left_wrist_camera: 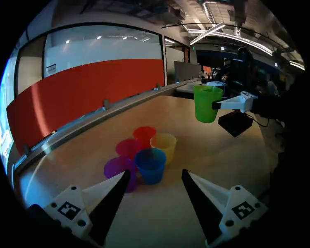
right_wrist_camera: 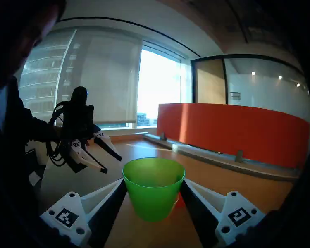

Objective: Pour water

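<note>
A green cup (left_wrist_camera: pixel 206 103) hangs upright in the air over the far right of the wooden table (left_wrist_camera: pixel 221 165), with my right gripper (left_wrist_camera: pixel 216 105) shut on its side. In the right gripper view the green cup (right_wrist_camera: pixel 153 188) sits between the fingers of my right gripper (right_wrist_camera: pixel 153 182), and I cannot see any water in it. My left gripper (left_wrist_camera: pixel 155 173) is open and empty, low over a cluster of cups: blue (left_wrist_camera: pixel 151 165) nearest, yellow (left_wrist_camera: pixel 164 144), red (left_wrist_camera: pixel 144 134), pink (left_wrist_camera: pixel 128 148) and purple (left_wrist_camera: pixel 118 169). My left gripper (right_wrist_camera: pixel 113 164) also appears open across the table, held by a person.
A black box (left_wrist_camera: pixel 236 122) lies on the table behind the green cup. A metal rail (left_wrist_camera: pixel 113 107) and an orange partition (left_wrist_camera: pixel 84 91) run along the table's far edge. A person's dark sleeve (right_wrist_camera: pixel 14 136) fills the left side.
</note>
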Motion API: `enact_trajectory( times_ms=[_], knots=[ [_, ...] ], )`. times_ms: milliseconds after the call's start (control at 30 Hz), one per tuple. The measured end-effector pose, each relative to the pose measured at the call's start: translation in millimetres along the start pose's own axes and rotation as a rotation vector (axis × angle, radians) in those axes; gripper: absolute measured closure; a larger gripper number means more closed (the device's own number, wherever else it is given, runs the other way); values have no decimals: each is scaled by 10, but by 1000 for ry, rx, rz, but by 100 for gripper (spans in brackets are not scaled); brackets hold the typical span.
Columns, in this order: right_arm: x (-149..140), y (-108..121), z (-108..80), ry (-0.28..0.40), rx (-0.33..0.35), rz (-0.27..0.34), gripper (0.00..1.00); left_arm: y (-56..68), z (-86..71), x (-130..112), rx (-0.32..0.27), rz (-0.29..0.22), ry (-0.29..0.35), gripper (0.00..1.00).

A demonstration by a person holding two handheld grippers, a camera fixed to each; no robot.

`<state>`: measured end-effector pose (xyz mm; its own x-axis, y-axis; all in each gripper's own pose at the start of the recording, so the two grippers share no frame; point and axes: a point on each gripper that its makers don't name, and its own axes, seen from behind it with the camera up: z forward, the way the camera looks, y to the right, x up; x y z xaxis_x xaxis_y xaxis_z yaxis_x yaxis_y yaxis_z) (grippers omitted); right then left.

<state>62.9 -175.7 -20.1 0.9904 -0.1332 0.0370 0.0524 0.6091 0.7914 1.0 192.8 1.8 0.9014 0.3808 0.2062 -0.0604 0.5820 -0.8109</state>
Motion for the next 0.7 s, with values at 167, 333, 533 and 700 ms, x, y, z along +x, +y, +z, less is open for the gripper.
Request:
enact_trajectory(
  times_ms=[167, 333, 533, 700],
  knots=[
    [4, -13, -4, -1, 5, -5, 10, 7, 94, -95, -13, -5, -31, 7],
    [0, 1, -6, -3, 4, -7, 10, 10, 183, -165, -24, -6, -54, 7],
    [-23, 21, 1, -7, 2, -4, 10, 33, 284, -194, -47, -10, -67, 7],
    [-46, 42, 1, -11, 1, -1, 10, 56, 362, -232, -61, -6, -78, 7]
  ],
)
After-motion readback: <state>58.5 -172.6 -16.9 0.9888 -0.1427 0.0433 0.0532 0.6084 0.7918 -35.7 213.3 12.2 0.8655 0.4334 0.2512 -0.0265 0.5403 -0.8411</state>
